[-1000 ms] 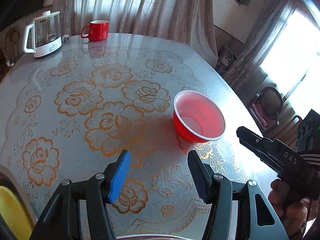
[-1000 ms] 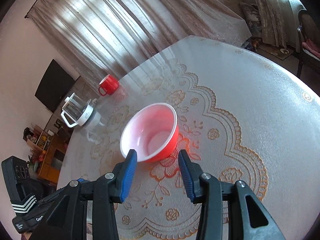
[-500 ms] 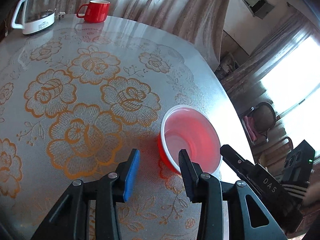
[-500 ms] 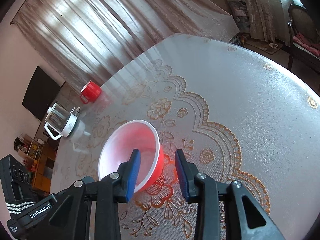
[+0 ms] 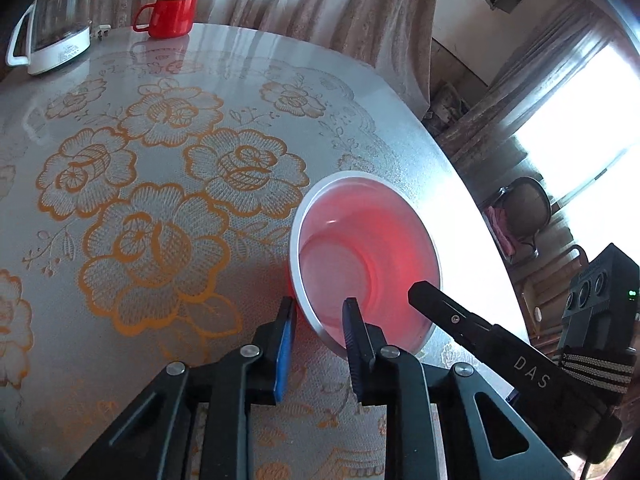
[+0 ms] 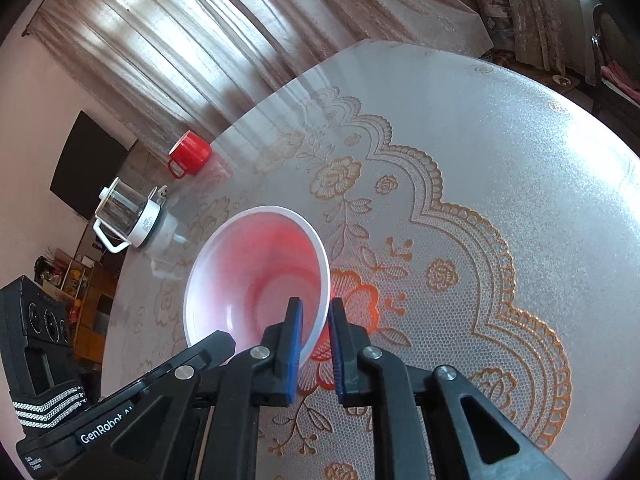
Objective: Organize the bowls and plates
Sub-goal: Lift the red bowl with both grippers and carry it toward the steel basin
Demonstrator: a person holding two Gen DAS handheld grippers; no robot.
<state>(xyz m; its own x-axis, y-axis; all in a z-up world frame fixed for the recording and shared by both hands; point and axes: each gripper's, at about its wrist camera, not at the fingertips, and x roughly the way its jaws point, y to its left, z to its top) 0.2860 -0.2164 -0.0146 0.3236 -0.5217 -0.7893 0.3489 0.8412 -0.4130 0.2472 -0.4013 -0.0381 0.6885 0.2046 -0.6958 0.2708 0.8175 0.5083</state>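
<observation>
We see one red bowl [image 5: 366,256] with a pale rim and a pinkish inside standing upright on the desk [image 5: 168,168], toward its right edge in the left wrist view. Both tools meet at its near rim. The left tool [image 5: 318,312] has just been closing, and its two fingers straddle the bowl's near-left wall, the blue pad outside and the dark finger inside; the pads look pressed on the rim, so we take it as gripping the bowl. The right tool [image 6: 316,312] has also just been closing and now pinches the bowl's [image 6: 256,276] near-right wall, one blue pad inside the bowl, the other outside, with hardly any gap left.

In the left wrist view the right tool's black body, lettered DAS, reaches in from the right with its tip over the bowl's near-right rim. In the right wrist view the left tool's body lies low at the left beside the bowl.

The desk is round, covered with a grey cloth printed with orange flowers and lace. At its far side stand a red mug [image 5: 172,16] and, just left of it, a glass kettle [image 5: 52,28] on a white base. Behind them hang beige curtains [image 5: 304,4]. Beyond the desk's right edge, a chair [image 5: 524,208] stands near a bright window.
</observation>
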